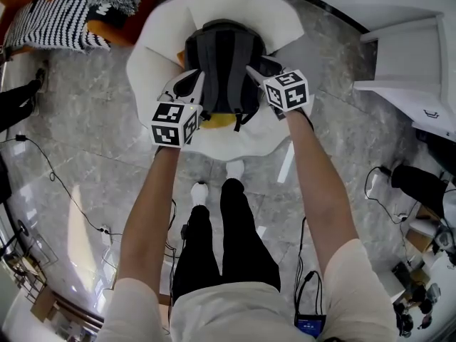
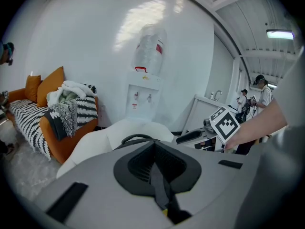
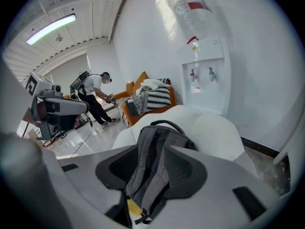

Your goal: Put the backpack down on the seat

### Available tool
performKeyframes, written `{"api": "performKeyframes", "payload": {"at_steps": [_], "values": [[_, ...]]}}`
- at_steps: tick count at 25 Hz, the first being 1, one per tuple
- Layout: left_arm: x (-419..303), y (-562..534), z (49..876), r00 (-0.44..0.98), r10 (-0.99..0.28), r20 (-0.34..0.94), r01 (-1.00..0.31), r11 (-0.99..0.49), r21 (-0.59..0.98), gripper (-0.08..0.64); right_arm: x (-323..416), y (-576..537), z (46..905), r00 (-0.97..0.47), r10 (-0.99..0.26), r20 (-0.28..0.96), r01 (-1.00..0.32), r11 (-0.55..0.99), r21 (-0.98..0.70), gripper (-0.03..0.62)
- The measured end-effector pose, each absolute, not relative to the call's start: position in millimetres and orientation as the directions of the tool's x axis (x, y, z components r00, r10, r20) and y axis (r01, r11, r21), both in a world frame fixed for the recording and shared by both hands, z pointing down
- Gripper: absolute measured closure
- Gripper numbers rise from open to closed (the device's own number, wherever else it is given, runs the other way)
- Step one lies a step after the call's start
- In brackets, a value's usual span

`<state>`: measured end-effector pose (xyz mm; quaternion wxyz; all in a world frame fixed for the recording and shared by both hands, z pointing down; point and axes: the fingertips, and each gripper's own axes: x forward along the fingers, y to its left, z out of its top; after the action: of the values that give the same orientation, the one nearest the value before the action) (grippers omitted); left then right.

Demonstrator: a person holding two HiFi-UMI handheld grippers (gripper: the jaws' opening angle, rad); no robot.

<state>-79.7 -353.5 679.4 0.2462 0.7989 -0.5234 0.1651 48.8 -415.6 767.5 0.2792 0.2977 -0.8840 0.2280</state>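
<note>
A dark grey backpack [image 1: 224,63] stands on the seat of a white round chair [image 1: 235,6], leaning against its back. My left gripper [image 1: 201,98] is at the pack's left side. In the left gripper view its jaws [image 2: 153,149] are shut on a thin dark strap [image 2: 159,185]. My right gripper [image 1: 253,71] is at the pack's right side. In the right gripper view a padded grey shoulder strap [image 3: 152,175] fills the gap of the right gripper [image 3: 152,161], and both pads are against it. Something yellow [image 1: 221,121] shows below the pack.
An orange sofa with a striped blanket [image 1: 64,13] stands at the back left. A water dispenser [image 2: 145,97] is behind the chair. White furniture [image 1: 413,70] is at the right. Cables [image 1: 50,177] lie on the glossy floor. A person [image 3: 93,97] bends over in the background.
</note>
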Motion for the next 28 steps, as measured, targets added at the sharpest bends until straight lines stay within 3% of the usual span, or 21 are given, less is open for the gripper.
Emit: {"api": "performKeyframes", "payload": {"at_steps": [9, 28], "values": [[-83.8, -327.0, 650.5, 0.411, -0.742, 0.53, -0.911, -0.356, 0.208, 0.545, 53.8, -384.8, 737.0, -0.661, -0.404, 0.632, -0.665, 0.705, -0.245, 0.528], [-87.6, -273.6, 560.7, 0.459, -0.741, 0.489, -0.888, -0.405, 0.22, 0.545, 56.3, -315.0, 635.6, -0.689, -0.504, 0.521, -0.707, 0.626, -0.329, 0.561]]}}
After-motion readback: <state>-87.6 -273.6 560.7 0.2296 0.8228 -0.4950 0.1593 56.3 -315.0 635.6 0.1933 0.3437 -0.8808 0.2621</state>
